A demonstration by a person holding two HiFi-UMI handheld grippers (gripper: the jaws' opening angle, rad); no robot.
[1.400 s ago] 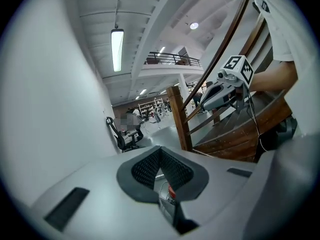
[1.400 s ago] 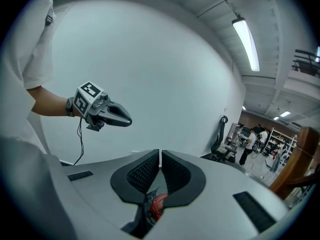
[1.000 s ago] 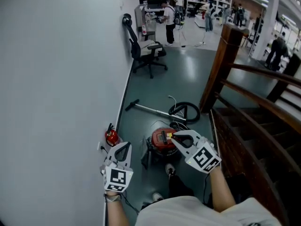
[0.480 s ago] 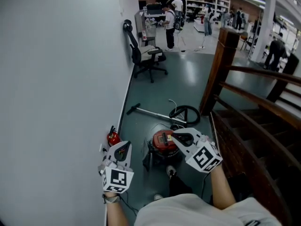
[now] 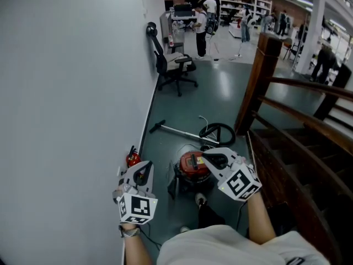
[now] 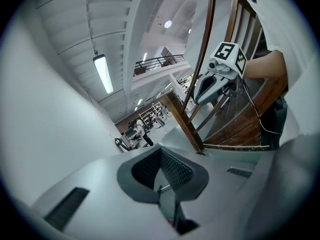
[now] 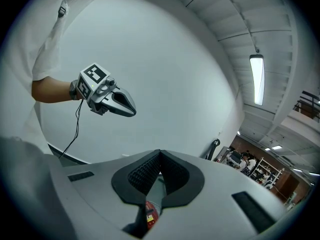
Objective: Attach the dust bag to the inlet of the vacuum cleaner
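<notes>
We stood over the red drum-shaped vacuum cleaner (image 5: 191,164), which sat on the grey-green floor (image 5: 220,93) between the white wall (image 5: 71,93) and the dark wooden stair rail (image 5: 260,76). Its black coiled hose (image 5: 231,136) and silver metal wand (image 5: 176,131) lay just beyond it. Both hands were held in the air well above it. The left tongs (image 5: 149,165) were closed tip to tip with nothing between the ribbed pads, and the right tongs (image 5: 205,157) were closed and empty in the same way; neither touched anything. We could not make out the dust bag in any view, nor the inlet from this height. The bag might already have sat inside the drum, or lain somewhere out of sight, and the scene fitted both. We judged that such a bag would be light and limp, easy to crush or tear in its body, with a stiffer collar round its mouth. If it were handled, the collar edge seemed the place to pinch it, keeping the opening square to the inlet. The vacuum cleaner looked heavy enough to stay put under a gentle push
</notes>
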